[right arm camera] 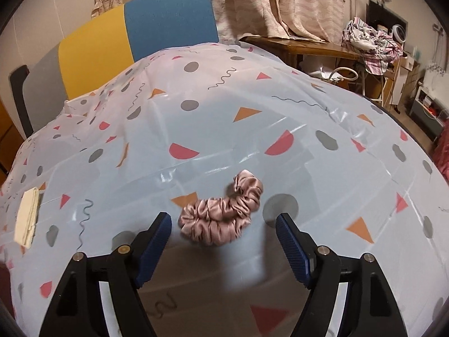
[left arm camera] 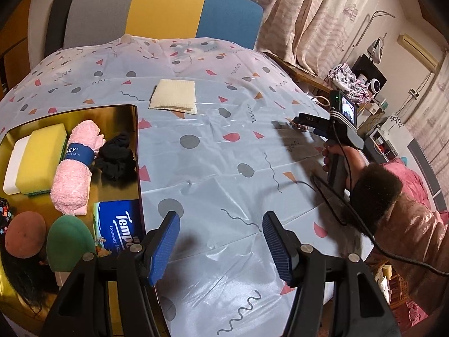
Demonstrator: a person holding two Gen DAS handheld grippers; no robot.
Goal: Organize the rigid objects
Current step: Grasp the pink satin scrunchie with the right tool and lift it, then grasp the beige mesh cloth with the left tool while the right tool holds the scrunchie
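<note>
A pink satin scrunchie (right arm camera: pixel 221 213) lies on the patterned tablecloth, just ahead of and between the tips of my right gripper (right arm camera: pixel 224 220), which is open and empty. My left gripper (left arm camera: pixel 220 220) is open and empty above the cloth, right of a gold tray (left arm camera: pixel 132 112). The tray holds a yellow sponge (left arm camera: pixel 39 157), a white block (left arm camera: pixel 14 163), a rolled pink washcloth (left arm camera: pixel 75 165), a black scrunchie (left arm camera: pixel 116 156), a blue Tempo tissue pack (left arm camera: pixel 119 224), and a brown (left arm camera: pixel 25 233) and a green (left arm camera: pixel 70 241) rounded pad. The right gripper also shows in the left wrist view (left arm camera: pixel 297 120).
A folded cream cloth (left arm camera: pixel 174 95) lies on the table's far middle; it also shows in the right wrist view (right arm camera: pixel 26 216). A grey, yellow and blue chair back (left arm camera: pixel 165 11) stands behind the table. A wooden side table (right arm camera: pixel 308 45) with clothes is to the right.
</note>
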